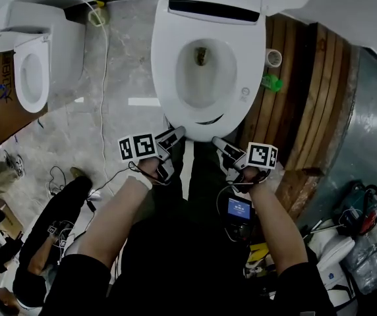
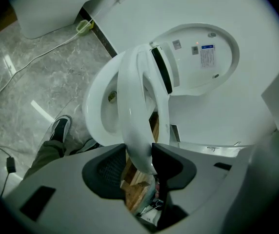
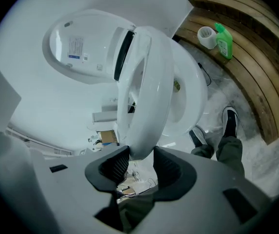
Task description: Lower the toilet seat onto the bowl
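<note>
While the toilet seat (image 2: 132, 106) is not yet down on the bowl (image 2: 98, 106), both grippers already have it by its front rim. In the left gripper view the left gripper (image 2: 139, 155) has its two dark pads closed on the rounded front edge of the ring, which fills the gap between them. The right gripper view shows the same for the right gripper (image 3: 140, 155), its pads pressing either side of the rim a little further round. Seen from the head view, the two sit side by side at the lower edge of the toilet, left gripper at the front left of the rim and right at the front right, neither clearly nearer than the other. From each pair of jaws the seat runs straight away towards its hinge, its long axis pointing to the top of the head view, where the raised lid (image 2: 198, 57) stands behind. Both gripper views show the ring tilted, standing between lid and bowl with a wedge of open space between it and the bowl's rim. The bowl lies left of the ring in the left gripper view and right of it in the right gripper view. I judge the lowering well along, and what remains is to swing the front edge about the hinge until that wedge closes, both hands keeping level so the ring does not twist.
</note>
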`<action>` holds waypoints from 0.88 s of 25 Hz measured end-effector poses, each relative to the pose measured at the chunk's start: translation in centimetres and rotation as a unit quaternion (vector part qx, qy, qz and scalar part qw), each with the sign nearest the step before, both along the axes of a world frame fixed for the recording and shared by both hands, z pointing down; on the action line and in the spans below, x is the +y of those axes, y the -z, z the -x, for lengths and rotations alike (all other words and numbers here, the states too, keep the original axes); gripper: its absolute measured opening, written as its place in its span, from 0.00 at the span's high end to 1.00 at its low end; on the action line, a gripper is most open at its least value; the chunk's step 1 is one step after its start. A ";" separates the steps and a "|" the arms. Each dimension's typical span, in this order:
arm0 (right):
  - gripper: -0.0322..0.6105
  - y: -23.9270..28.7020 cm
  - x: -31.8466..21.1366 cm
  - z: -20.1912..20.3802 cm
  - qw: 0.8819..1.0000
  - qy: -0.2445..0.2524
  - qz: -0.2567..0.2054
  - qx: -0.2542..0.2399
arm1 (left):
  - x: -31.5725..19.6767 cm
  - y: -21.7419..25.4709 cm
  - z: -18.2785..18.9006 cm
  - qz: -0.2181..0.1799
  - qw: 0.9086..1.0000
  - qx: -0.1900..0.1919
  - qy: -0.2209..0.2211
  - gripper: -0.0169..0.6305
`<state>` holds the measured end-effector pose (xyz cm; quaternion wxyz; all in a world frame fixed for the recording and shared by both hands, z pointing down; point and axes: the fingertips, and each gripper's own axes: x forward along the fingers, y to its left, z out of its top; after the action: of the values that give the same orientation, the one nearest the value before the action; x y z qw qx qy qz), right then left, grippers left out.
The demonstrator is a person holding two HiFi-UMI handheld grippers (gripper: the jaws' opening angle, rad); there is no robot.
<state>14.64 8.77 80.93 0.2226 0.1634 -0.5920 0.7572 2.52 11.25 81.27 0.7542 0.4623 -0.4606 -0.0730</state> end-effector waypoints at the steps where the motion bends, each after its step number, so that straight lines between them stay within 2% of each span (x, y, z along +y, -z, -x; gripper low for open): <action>1: 0.68 -0.5 0.1 0.0 1.000 0.003 0.001 0.003 | 0.1 -0.4 0.0 0.001 1.000 -0.002 -0.005 0.71; 22: 0.68 -8.4 1.2 -0.3 0.996 0.076 0.009 0.053 | 0.9 -8.0 -0.2 0.035 0.997 -0.028 -0.071 0.71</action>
<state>14.92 9.96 89.35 0.3117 0.1560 -0.5835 0.7335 2.73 12.18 89.30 0.7599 0.4691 -0.4499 0.0094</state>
